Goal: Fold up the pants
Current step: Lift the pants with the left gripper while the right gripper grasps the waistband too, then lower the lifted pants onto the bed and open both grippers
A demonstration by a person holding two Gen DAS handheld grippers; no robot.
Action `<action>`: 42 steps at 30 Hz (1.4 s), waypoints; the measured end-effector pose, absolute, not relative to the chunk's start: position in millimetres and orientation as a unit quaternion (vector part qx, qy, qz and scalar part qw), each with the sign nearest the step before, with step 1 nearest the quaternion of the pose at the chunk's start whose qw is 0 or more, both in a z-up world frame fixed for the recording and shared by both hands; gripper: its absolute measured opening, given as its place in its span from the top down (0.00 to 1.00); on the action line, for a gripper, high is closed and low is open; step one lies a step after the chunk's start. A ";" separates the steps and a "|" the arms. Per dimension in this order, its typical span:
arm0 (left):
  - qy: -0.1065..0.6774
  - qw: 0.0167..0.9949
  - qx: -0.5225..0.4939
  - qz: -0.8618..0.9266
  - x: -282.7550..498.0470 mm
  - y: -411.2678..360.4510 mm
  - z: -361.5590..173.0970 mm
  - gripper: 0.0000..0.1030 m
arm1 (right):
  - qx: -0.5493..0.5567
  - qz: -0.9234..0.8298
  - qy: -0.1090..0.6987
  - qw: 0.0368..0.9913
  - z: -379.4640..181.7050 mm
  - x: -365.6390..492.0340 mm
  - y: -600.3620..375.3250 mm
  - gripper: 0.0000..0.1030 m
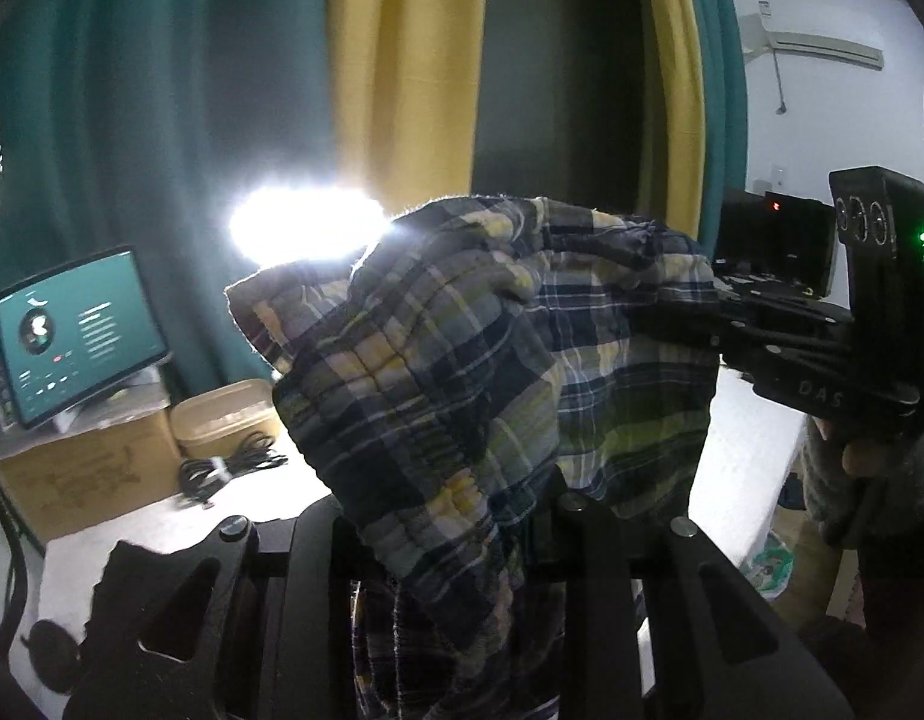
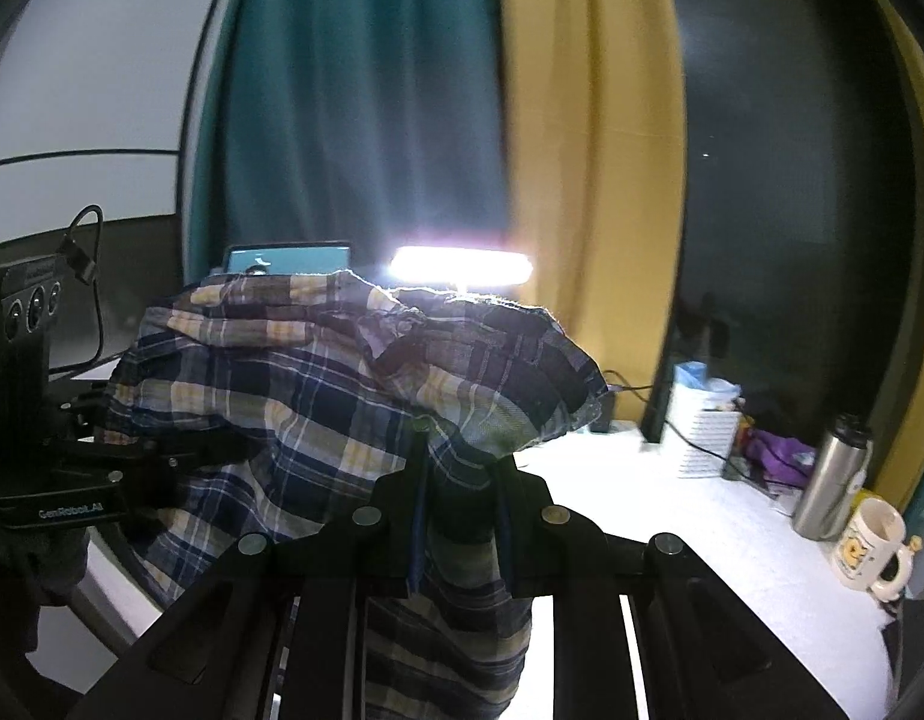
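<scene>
The plaid pants (image 1: pixel 462 360) hang bunched in the air above the white table (image 1: pixel 756 456), held between both grippers. In the left wrist view the cloth drapes over my left gripper (image 1: pixel 492 516) and hides its fingertips; the jaws are shut on the fabric. My right gripper (image 1: pixel 726 324) comes in from the right, a hand behind it, and clamps the other end. In the right wrist view the pants (image 2: pixel 318 384) run between the fingers of my right gripper (image 2: pixel 462 462), which is shut on them. The left gripper (image 2: pixel 138 450) grips the cloth at the left.
A lit tablet (image 1: pixel 78 336) stands on a cardboard box (image 1: pixel 84 474), beside a beige tub (image 1: pixel 228 414) and coiled cables (image 1: pixel 228 462). A bright lamp bar (image 2: pixel 462 267) glares behind. A steel bottle (image 2: pixel 831 480), a mug (image 2: pixel 870 546) and a white holder (image 2: pixel 702 432) stand at the table's right.
</scene>
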State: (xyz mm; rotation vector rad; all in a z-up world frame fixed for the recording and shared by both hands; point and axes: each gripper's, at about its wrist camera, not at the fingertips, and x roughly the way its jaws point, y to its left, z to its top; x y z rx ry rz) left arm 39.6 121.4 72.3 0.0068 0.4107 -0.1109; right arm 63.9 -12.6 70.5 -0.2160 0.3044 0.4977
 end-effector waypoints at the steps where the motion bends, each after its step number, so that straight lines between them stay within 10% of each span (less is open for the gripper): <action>1: 0.206 0.977 0.001 -0.051 38.5 127.6 71.5 0.74 | -0.107 0.249 0.151 0.951 69.0 63.2 -8.4 0.82; 42: 0.428 0.898 -0.102 -0.011 146.9 242.0 -83.0 0.69 | -0.048 0.147 0.422 0.893 -113.0 279.8 42.9 0.81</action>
